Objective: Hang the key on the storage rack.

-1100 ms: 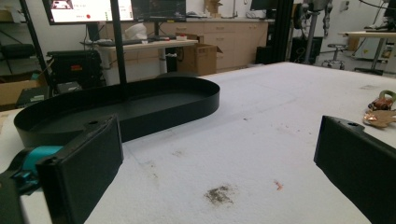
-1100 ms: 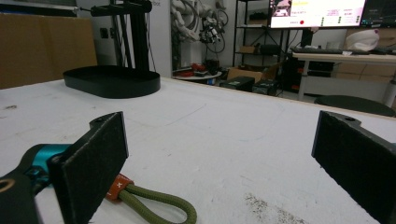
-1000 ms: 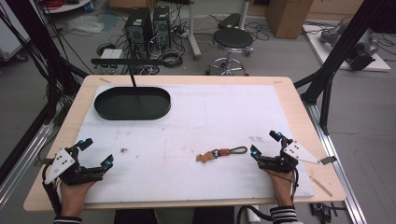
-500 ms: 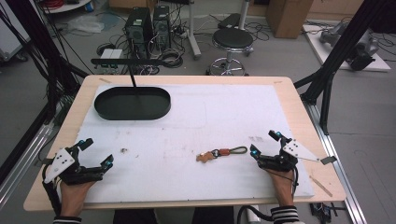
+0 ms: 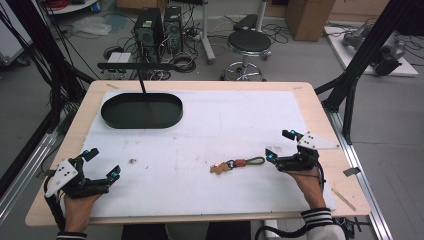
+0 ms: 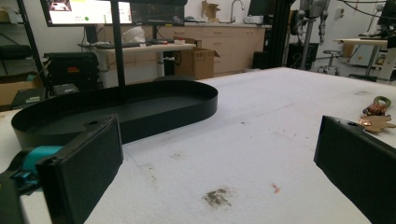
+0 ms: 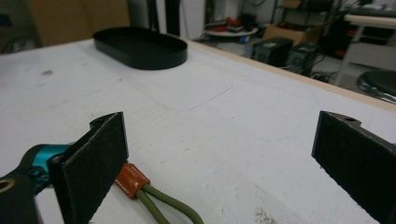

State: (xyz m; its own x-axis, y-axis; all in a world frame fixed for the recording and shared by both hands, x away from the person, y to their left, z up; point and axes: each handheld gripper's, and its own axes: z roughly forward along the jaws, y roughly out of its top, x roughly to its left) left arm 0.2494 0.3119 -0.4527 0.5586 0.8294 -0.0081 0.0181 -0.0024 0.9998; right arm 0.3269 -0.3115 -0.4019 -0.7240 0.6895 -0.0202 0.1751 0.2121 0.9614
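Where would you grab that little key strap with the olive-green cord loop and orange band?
Probably at the orange band, the firm middle of the olive cord key strap, which lies flat with its loop toward the right gripper. Coming down from above with that open gripper, one jaw on each long side, looks easiest; the thin loop would likely slip.

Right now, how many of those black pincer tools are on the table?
2. The left gripper sits at the table's near left corner, jaws apart. The right gripper sits at the near right, jaws apart, just right of the keychain strap. Each is held by a hand.
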